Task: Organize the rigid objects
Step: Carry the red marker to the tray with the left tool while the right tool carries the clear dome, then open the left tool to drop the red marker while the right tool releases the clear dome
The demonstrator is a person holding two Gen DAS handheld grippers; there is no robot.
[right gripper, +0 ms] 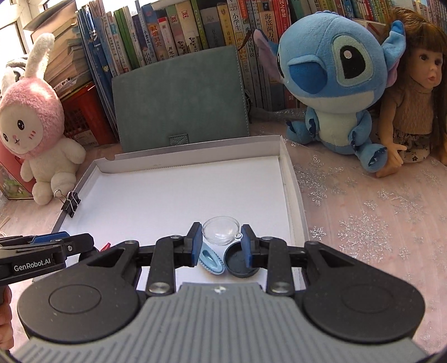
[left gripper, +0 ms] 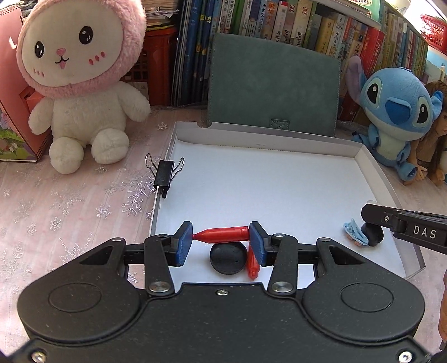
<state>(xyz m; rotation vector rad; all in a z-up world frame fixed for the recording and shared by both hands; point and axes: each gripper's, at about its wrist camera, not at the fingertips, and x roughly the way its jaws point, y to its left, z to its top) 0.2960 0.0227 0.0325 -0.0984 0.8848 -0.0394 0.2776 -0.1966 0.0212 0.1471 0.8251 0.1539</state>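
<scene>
Books [left gripper: 279, 19] fill the shelf along the far side, above a desk [left gripper: 69, 201] under a pink snowflake cloth. A grey-green folder [left gripper: 273, 83] leans upright against them. Just near of it lies a shallow white box [left gripper: 265, 181], flat on the desk. A pink-hooded rabbit plush [left gripper: 81, 83] sits far left, and a blue plush [right gripper: 332, 83] far right with a doll [right gripper: 413, 92] beside it.

The left tongs [left gripper: 220, 237] hang over the box's near left part, narrowed on a red bullet-shaped piece [left gripper: 223, 234] clamped end to end between the blue pads. The right tongs [right gripper: 220, 245] hang over the near right part, set narrow. I cannot tell whether they grip anything.

A black binder clip [left gripper: 164, 176] is clipped on the box's left wall. Inside the box, a black disc [left gripper: 229, 258] and a second red piece [left gripper: 252, 268] lie below the left tongs. A black cap [right gripper: 237, 264], a clear glass dish [right gripper: 220, 230] and a light blue clip [right gripper: 211, 261] sit close together at the right tongs.
</scene>
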